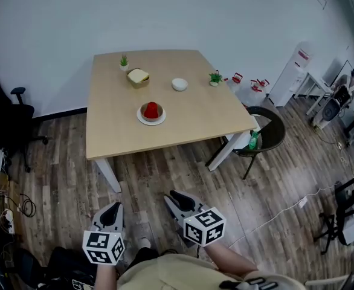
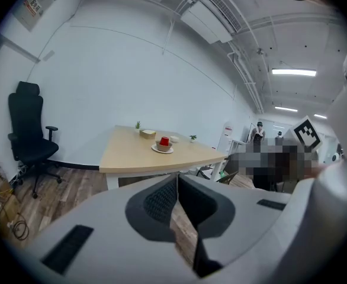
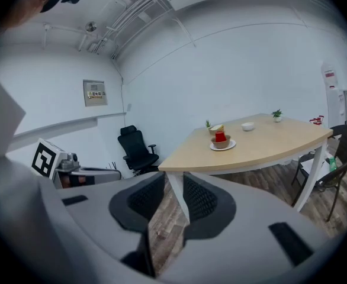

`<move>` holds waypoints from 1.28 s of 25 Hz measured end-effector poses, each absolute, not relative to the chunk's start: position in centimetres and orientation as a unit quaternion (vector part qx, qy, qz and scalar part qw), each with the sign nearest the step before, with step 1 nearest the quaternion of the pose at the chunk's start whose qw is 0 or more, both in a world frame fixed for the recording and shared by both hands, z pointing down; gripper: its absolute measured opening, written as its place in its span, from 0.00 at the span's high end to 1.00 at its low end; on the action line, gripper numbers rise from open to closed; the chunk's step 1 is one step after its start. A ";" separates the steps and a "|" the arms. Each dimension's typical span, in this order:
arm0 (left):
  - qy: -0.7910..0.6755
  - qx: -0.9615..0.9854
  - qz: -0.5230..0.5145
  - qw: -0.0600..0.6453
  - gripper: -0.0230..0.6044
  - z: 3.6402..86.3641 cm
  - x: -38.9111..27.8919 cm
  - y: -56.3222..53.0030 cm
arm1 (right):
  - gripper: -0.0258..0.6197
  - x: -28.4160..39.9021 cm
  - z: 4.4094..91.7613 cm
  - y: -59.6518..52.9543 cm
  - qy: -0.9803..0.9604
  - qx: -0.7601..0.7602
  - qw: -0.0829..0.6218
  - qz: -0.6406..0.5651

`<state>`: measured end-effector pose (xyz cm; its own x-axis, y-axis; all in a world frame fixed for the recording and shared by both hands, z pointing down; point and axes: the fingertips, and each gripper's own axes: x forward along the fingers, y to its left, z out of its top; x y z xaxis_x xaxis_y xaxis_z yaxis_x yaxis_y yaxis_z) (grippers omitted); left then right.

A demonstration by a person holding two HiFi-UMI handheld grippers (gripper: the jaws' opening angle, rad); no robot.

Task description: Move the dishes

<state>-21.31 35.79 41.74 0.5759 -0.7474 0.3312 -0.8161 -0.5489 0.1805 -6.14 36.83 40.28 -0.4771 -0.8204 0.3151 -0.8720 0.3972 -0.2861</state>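
Currently left gripper closed, right gripper ajar, empty.

You can read nothing here: the print on the wall notice is too small, and the red label on the water dispenser is blurred.

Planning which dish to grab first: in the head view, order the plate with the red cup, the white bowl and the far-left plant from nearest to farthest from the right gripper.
1. Plate holding the red cup, middle of the table, nearest the right gripper.
2. White bowl, behind it, to the right.
3. Plant, far left corner, farthest.
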 end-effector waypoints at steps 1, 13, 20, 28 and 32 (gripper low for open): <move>-0.446 0.874 0.108 0.160 0.93 41.7 -21.7 35.2 | 0.81 -6.6 40.3 36.2 -0.835 0.506 0.064 0.209; -0.428 0.883 0.122 0.148 0.93 42.5 -25.2 30.1 | 0.62 -9.5 41.0 29.9 -0.826 0.519 0.084 0.205; -0.424 0.883 0.115 0.164 0.93 42.9 -24.0 27.4 | 0.61 -8.0 40.8 26.4 -0.825 0.521 0.080 0.207; -0.460 0.865 0.104 0.172 0.93 43.2 -22.0 20.7 | 0.61 -4.1 41.2 18.0 -0.836 0.504 0.089 0.198; -0.477 0.855 0.099 0.178 0.93 42.8 -20.0 17.3 | 0.61 -1.5 41.7 13.5 -0.843 0.489 0.102 0.199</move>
<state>-19.97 17.26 42.84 0.5259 -0.7801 0.3388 -0.8505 -0.4823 0.2097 -1.51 13.54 41.67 -0.5013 -0.7842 0.3657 -0.8649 0.4429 -0.2361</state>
